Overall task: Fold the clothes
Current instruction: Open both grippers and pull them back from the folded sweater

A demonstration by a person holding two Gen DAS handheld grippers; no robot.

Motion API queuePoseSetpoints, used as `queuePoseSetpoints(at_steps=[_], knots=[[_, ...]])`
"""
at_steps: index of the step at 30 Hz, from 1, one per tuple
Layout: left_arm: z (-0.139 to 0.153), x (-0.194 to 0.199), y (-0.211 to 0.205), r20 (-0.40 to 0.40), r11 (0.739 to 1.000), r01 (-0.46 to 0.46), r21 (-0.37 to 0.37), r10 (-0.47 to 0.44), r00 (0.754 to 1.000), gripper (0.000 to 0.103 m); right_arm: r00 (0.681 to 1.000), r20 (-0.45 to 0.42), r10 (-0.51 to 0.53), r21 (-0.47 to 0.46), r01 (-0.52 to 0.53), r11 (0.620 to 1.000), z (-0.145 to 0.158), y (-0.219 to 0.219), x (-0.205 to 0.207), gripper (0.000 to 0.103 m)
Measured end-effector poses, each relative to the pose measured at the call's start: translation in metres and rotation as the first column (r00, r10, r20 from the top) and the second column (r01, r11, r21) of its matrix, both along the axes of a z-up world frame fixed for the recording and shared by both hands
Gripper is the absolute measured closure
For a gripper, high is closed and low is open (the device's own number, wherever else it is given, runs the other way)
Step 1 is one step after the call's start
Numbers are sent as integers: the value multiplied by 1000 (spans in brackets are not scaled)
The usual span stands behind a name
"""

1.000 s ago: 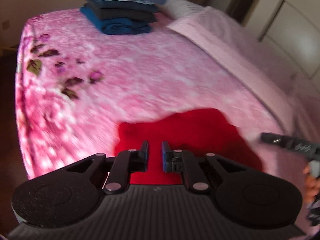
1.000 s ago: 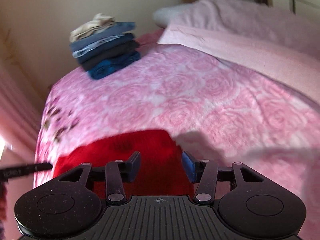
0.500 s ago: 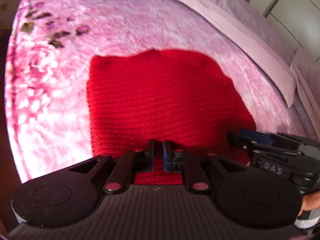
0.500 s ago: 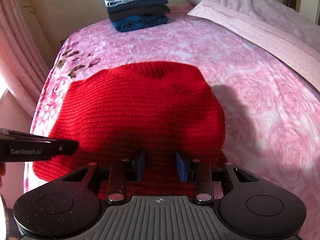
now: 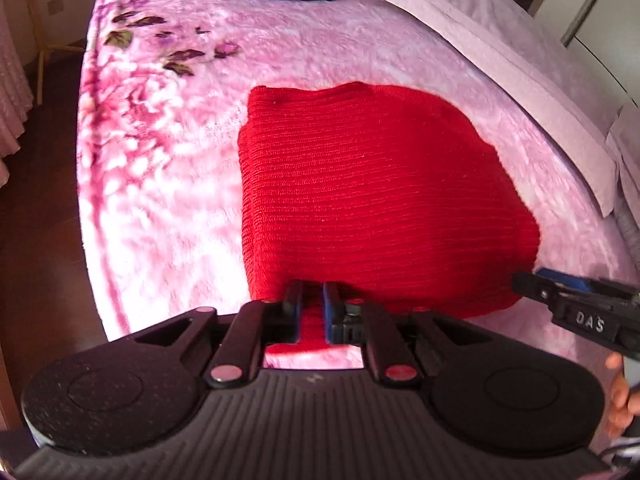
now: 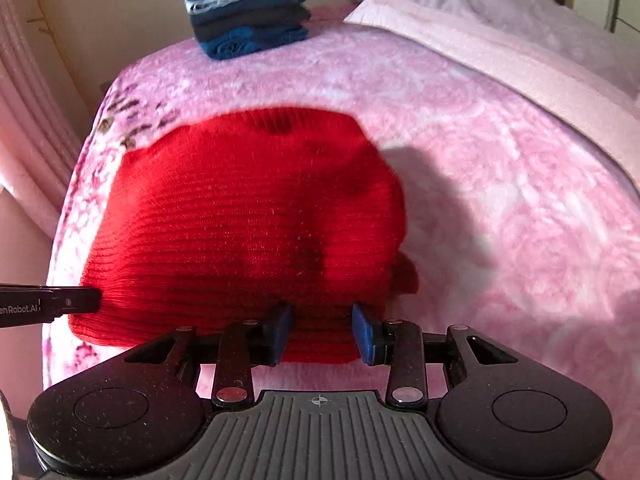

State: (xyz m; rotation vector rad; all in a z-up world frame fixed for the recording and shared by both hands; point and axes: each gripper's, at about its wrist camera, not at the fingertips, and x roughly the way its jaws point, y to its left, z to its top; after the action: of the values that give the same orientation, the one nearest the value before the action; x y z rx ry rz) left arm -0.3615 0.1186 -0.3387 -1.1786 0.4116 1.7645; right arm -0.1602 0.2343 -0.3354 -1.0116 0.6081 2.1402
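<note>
A red knit sweater (image 5: 360, 192) lies folded into a thick rounded rectangle on the pink floral bed blanket (image 5: 160, 160). My left gripper (image 5: 314, 304) sits at the sweater's near edge, its fingers close together with red fabric pinched between them. In the right wrist view the same sweater (image 6: 248, 208) fills the middle. My right gripper (image 6: 320, 320) is at its near right edge, fingers apart and straddling the thick fold. The tip of the right gripper (image 5: 532, 280) shows at the sweater's right side, and the left gripper (image 6: 80, 300) at its left side.
A stack of folded blue, grey and beige clothes (image 6: 248, 12) stands at the far end of the bed. A pale pink quilt (image 6: 520, 48) lies folded back along the right. The bed edge drops to a dark floor (image 5: 40, 200) on the left. A hand (image 5: 618, 396) holds the right gripper.
Both grippers came down from a raised, forward-looking pose, and the sweater now lies flat under them. The right fingers have narrowed a little. The left fingers kept their small gap.
</note>
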Motion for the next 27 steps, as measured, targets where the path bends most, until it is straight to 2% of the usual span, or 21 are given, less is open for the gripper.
queuePoseSetpoints(at_steps=[1,2,3,4,5,9,14,20,27], knots=[[2,4,-3,7,1000,-11,-23,11,1000,88,1000,0,-8,-1,8,1000,3,-2,3,66],[4,8,-6,13,999,-21,-47,22,1000,81,1000,-4,-24,-15,24,1000,6,-5,6,65],[5,12,-9,19,997,-32,-71,33,999,75,999,-7,-41,-47,40,998,6,-9,10,57],[7,16,-12,25,995,-42,-95,45,999,74,998,-8,-59,-92,58,994,6,-13,15,36],[6,21,-15,27,991,-47,-125,51,998,74,997,-9,-74,-129,72,989,5,-17,18,28],[-1,34,-26,33,972,-69,-224,78,996,72,994,14,-105,-214,105,971,0,-34,22,27],[-5,36,-34,-17,955,-74,-286,72,997,69,989,83,-120,-241,137,961,-8,-44,24,27],[2,37,-37,-72,952,-84,-293,65,995,65,984,101,-148,-228,168,959,-9,-44,26,27],[0,36,-35,-63,956,-77,-284,62,996,64,983,92,-160,-221,176,959,-9,-35,23,27]])
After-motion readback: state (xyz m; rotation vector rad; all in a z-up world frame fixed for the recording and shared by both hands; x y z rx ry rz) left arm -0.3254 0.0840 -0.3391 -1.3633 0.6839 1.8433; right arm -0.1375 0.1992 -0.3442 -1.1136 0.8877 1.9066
